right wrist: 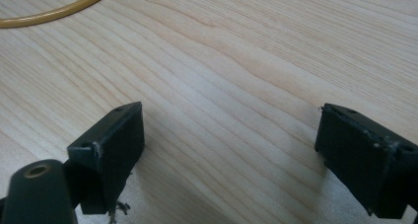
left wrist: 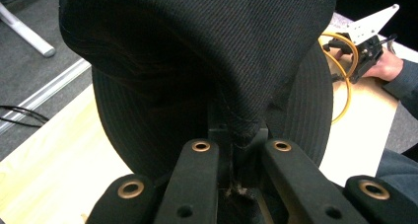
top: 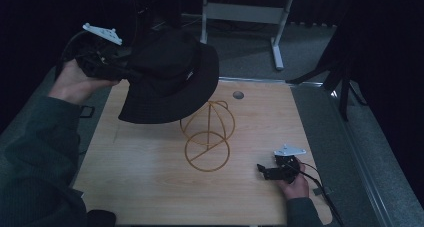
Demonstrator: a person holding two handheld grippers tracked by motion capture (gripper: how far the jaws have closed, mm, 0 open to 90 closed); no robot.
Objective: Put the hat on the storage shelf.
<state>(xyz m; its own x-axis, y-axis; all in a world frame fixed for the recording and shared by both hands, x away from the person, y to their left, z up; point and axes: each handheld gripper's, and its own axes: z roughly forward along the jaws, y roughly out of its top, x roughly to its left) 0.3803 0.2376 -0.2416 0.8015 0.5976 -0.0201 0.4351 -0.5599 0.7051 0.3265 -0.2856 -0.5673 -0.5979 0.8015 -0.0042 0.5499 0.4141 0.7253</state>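
You had the left gripper [top: 125,72] raised above the table's far-left corner, its jaws clamped together on a fold of the black bucket hat [top: 170,79]. In the left gripper view the pinch took in only a small tuck of fabric [left wrist: 239,130] at the crown, and the rest of the hat hung free in front of the jaws. The hat was off the table, its brim overhanging the far-left part of the wooden table [top: 150,187] and reaching towards the gold wire hat stand [top: 207,137], which stood near the table's middle. Hat and stand looked close, but contact could not be told from the high view.

Your right gripper [top: 265,171] rested low near the near-right corner, jaws wide apart with bare wood between them; nothing was held. A curve of the stand's base ring [right wrist: 59,12] showed at the far edge of the right gripper view.

Risks noted, as judgement:
- The small pinch could slip, since the hanging weight pulled on one fold; the hat would drop short of the stand.
- The stand looked light and unbraced; a dragging brim could tip or push it.
- The hanging brim hid the stand's top from you, so the crown could land off-centre.
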